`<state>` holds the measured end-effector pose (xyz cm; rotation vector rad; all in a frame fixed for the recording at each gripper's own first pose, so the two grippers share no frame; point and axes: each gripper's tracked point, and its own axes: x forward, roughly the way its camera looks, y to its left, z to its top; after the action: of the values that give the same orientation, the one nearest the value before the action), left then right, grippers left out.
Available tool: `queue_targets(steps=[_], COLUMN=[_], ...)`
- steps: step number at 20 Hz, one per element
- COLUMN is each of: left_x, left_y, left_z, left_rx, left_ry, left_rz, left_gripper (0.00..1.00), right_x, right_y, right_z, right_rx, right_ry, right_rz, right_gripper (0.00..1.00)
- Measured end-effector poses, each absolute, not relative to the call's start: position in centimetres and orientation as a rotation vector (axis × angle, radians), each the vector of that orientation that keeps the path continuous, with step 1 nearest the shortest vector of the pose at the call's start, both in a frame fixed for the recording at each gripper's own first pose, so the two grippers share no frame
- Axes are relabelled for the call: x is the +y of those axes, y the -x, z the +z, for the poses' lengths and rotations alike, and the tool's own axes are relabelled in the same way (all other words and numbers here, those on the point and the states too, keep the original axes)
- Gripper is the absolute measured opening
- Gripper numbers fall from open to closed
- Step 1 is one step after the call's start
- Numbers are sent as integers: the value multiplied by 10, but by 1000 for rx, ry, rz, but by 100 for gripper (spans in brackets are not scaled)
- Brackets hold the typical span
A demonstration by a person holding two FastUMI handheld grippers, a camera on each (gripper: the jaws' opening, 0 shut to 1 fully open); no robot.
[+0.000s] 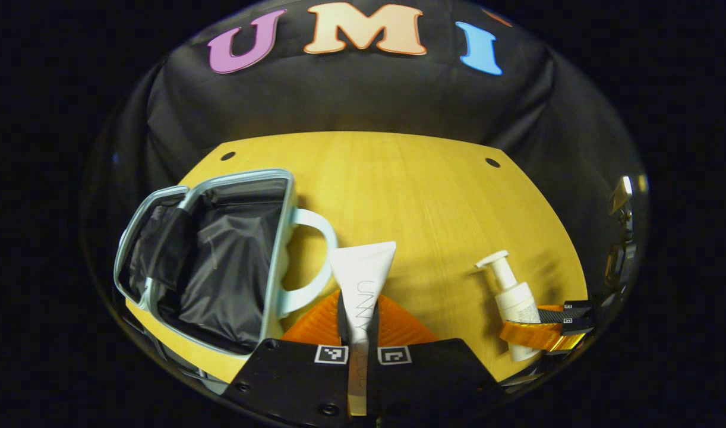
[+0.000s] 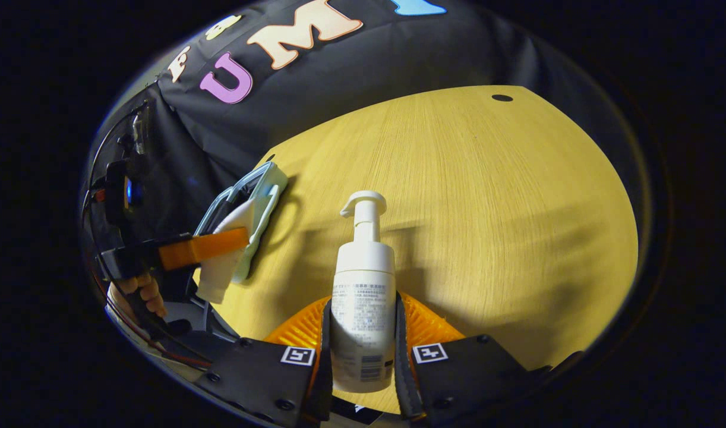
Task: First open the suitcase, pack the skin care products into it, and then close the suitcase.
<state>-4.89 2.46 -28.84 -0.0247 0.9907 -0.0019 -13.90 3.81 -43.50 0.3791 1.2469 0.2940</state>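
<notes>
A pale blue suitcase (image 1: pixel 280 238) lies open at the left of the wooden table, its black lining showing. In the left gripper view my left gripper (image 1: pixel 358 324) is shut on a white tube (image 1: pixel 363 267), held just right of the suitcase handle (image 1: pixel 315 261). My right gripper (image 2: pixel 363 333) is shut on a white pump bottle (image 2: pixel 363 279) held upright over the table. The left gripper view shows that bottle (image 1: pixel 514 300) and the right gripper (image 1: pixel 547 327) at the far right. In the right gripper view, the left gripper (image 2: pixel 202 246) with the tube (image 2: pixel 223 255) is by the suitcase (image 2: pixel 262 190).
The wooden table (image 1: pixel 410 190) has two small dark holes (image 1: pixel 492 162) near its back edge. Black cloth hangs behind it. A hand (image 2: pixel 146 294) holds the left gripper at the left edge of the right gripper view.
</notes>
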Motion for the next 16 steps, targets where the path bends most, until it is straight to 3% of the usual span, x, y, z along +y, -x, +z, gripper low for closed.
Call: queue_targets(steps=[8,16], left_x=[143,215], left_y=[24,13], left_z=[-275,-331], left_rx=[993,1084], left_ry=[-19,3], left_rz=[95,81], left_gripper=[4,4], right_x=[52,99], right_y=[127,110], right_z=[-423,-402], right_rx=[1203,1163], right_ry=[-396,-461], right_rz=[240,132], right_gripper=[45,43])
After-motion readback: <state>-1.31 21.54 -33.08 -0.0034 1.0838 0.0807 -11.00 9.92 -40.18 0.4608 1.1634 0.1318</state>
